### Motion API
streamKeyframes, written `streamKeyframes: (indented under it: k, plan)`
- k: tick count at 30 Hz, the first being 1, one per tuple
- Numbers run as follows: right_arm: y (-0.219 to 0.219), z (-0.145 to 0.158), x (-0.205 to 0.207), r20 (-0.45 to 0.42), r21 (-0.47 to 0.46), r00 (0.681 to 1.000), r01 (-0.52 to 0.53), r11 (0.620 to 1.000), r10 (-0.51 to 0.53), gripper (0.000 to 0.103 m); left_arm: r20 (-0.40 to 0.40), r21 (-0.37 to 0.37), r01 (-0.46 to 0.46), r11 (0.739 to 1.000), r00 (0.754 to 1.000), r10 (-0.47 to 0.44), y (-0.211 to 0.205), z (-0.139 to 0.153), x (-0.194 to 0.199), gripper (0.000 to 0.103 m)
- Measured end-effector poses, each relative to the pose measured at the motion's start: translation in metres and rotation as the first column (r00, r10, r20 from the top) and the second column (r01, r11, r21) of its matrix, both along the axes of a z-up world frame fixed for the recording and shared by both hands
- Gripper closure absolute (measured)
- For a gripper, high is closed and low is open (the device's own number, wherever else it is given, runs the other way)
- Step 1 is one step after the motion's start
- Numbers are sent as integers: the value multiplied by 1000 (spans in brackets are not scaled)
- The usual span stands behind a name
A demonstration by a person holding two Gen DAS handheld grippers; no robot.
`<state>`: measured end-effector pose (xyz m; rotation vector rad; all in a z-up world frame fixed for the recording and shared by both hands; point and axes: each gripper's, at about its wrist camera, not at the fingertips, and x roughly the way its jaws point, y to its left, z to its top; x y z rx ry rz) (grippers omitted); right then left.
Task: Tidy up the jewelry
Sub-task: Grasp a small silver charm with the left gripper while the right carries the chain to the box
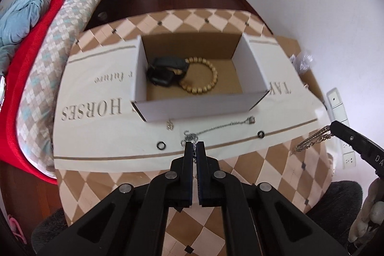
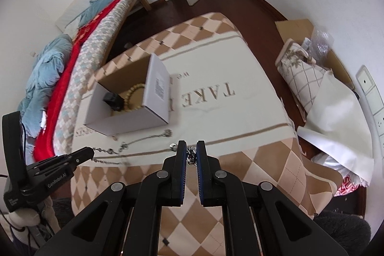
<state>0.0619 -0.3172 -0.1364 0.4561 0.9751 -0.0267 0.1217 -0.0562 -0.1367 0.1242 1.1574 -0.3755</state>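
Observation:
A white cardboard box stands open on the cream cloth; inside lie a gold bead bracelet and a black watch. The box also shows in the right wrist view. My left gripper is shut on one end of a thin silver chain that trails over the cloth toward the box. My right gripper is shut on a thicker chain, which hangs off its tip in the left wrist view. Two small dark rings and a small charm lie on the cloth.
The table has a brown and beige diamond cover under the cream cloth. A bed with red and blue bedding runs along the left. A cardboard box with a patterned cushion sits on the floor to the right.

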Motion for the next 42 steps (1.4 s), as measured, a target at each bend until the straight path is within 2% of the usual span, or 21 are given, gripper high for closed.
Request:
streamKeyframes:
  k: [9,12,17,21,28,32,35,37,38,39,40,41,42]
  plan:
    - [23,49,22,88,31,993,-83,996,80,95,68,-41,-8,999,998,11,15,56,16,103]
    - [36,71,40,125,20,985,-121,993,117,95,78,-72,0,997,997,6,18,72,33,103]
    - [58,93,80,152,-28,973,-172,985,175,95,110,-67,0,998,994,8,15,85,65,103]
    - [69,86,118,115,-47,972,-199,979,203,95,76,-72,4,997,997,1,11,71,89,103]
    - [80,45,182,-16,-97,970,-241,966,241,95,-29,-23,-14,1000,999,14,6,11,108,103]
    - [83,32,201,-66,-120,965,-260,958,253,94,-73,-15,-55,998,996,53,9,-10,109,98]
    - [83,23,209,-114,-132,963,-256,958,242,94,-61,10,-84,996,995,85,12,-14,109,98]
    - [80,18,211,-138,-136,963,-249,959,230,89,-33,35,-100,994,994,101,14,-13,108,98]
    - [78,17,210,-142,-136,965,-240,961,221,76,-12,44,-113,993,993,113,16,-11,107,94]
    - [77,17,208,-143,-140,966,-234,962,214,54,5,49,-120,992,993,120,18,-9,106,91]
    - [76,17,206,-139,-142,968,-227,964,207,44,21,51,-126,991,992,125,20,-7,106,81]
    - [74,18,203,-133,-144,971,-220,965,201,38,50,48,-140,989,989,137,23,-3,104,66]
    - [73,20,199,-130,-158,972,-214,964,195,38,70,51,-150,987,987,146,26,-1,104,55]
